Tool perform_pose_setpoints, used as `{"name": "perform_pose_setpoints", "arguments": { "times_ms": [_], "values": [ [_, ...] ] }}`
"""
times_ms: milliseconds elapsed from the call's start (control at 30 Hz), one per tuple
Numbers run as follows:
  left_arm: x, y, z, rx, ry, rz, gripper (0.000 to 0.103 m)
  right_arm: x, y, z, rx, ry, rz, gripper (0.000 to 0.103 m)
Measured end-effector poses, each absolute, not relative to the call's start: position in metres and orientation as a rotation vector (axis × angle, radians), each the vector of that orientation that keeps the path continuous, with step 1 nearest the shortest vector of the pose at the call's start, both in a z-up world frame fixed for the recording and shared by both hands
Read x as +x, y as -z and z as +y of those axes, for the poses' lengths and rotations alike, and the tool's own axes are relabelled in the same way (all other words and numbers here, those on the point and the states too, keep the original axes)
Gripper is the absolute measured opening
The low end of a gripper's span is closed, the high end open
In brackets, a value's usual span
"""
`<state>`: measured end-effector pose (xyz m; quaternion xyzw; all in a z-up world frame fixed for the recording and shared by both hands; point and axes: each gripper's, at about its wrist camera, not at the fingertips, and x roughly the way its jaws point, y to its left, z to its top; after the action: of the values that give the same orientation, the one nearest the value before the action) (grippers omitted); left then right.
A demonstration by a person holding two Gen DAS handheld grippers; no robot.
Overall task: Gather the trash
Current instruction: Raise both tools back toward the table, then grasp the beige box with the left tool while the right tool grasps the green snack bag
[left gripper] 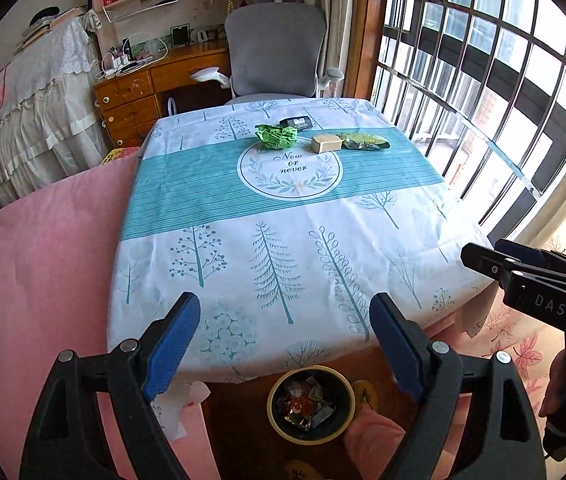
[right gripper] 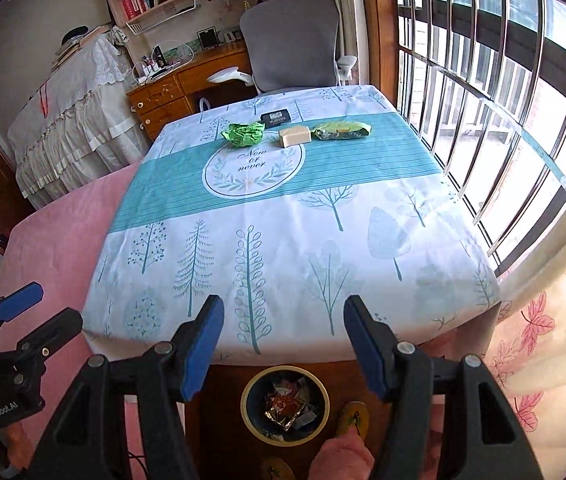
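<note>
Tree-print tablecloth [left gripper: 283, 248], crumpled green wrapper [left gripper: 276, 136], round bin [left gripper: 310, 406] holding foil scraps

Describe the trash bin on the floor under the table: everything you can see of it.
The trash bin is a small round container with a pale yellow rim and dark inner wall, standing upright and open-topped on the brown floor just below the near table edge. It already holds crumpled wrappers, some shiny foil, some red and white, filling the bottom. No lid shows. Nothing grips it; it sits between the blue pads of each claw only in the line of sight. A yellow slipper lies close beside it.
</note>
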<state>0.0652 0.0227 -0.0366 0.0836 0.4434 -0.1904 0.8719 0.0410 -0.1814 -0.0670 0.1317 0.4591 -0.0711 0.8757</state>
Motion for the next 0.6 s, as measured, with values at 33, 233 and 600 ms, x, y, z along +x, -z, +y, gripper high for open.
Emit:
{"name": "perform_pose_setpoints", "arguments": {
  "times_ms": [33, 233, 600],
  "values": [
    [0.076, 0.035, 0.016, 0.180, 0.397, 0.926, 0.085, 0.052, 0.065, -0.190, 0.274, 0.150, 0.956, 0.063],
    [0.154, 0.030, -0.039, 0.203, 0.396, 0.923, 0.085, 0.139, 0.068, -0.251, 0.263, 0.140, 0.962, 0.067],
    [0.338, 0.080, -0.182, 0.308, 0.417, 1.048, 0.085, 0.328, 0.131, -0.359, 0.202, 0.055, 1.079, 0.067]
  ]
}}
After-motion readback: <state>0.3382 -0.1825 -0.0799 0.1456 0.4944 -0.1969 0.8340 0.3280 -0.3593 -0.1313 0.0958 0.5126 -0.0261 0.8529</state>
